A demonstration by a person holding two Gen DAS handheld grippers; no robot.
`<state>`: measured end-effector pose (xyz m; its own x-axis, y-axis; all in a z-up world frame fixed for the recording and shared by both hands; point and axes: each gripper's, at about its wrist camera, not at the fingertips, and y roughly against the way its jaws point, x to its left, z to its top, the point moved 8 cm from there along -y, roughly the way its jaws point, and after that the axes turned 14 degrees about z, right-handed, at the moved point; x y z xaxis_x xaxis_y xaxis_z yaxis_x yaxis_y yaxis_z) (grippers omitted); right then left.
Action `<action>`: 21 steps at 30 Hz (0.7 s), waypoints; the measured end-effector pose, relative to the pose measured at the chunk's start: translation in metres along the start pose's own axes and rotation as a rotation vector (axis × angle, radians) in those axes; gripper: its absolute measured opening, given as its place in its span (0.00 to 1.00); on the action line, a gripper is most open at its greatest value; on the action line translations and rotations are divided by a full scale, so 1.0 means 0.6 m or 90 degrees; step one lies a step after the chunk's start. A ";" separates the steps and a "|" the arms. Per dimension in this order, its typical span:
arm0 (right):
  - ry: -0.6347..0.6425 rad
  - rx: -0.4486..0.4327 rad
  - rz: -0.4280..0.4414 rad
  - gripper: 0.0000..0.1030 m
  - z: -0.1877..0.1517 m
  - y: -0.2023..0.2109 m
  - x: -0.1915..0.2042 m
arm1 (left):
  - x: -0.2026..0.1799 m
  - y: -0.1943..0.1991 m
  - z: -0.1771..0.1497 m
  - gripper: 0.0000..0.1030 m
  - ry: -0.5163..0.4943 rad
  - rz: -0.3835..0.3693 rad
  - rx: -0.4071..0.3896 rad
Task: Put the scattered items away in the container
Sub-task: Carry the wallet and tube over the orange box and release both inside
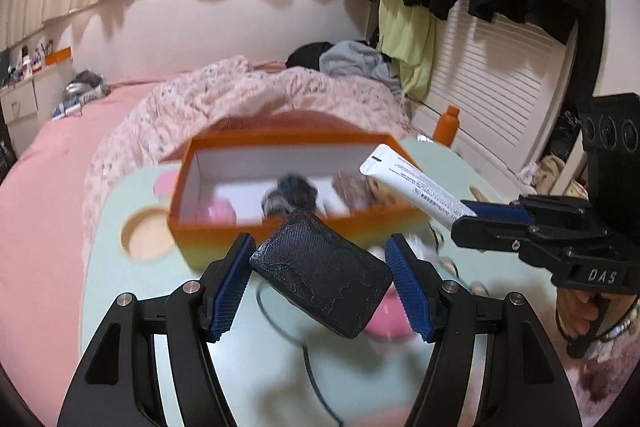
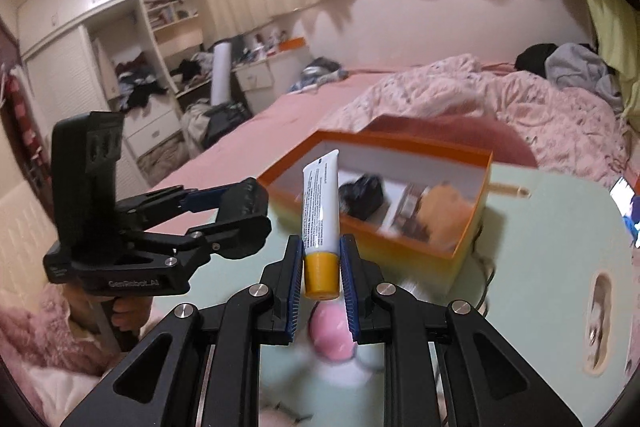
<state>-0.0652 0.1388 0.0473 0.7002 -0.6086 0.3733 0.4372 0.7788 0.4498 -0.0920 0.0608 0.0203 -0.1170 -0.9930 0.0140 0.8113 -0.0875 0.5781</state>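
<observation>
White tube (image 2: 321, 203) above table (image 2: 540, 267), short of orange box (image 2: 472, 239) rim.

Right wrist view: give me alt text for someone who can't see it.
The right claw grips a white tube by its yellow cap, tube pointing up, before an open orange box on a pale green table. The left claw holds a black object beside it.

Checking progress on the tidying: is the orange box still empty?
No. The orange box already holds several items, including a dark object.
</observation>
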 end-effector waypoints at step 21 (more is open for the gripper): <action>-0.054 -0.045 -0.149 0.49 0.066 -0.060 -0.125 | 0.039 -0.161 0.057 0.66 0.059 0.044 0.095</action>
<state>-0.1555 0.1502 0.0351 0.5265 -0.7821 0.3332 0.6229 0.6217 0.4750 -0.1928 0.0490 -0.0070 -0.0053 -0.9999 -0.0137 0.7203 -0.0133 0.6935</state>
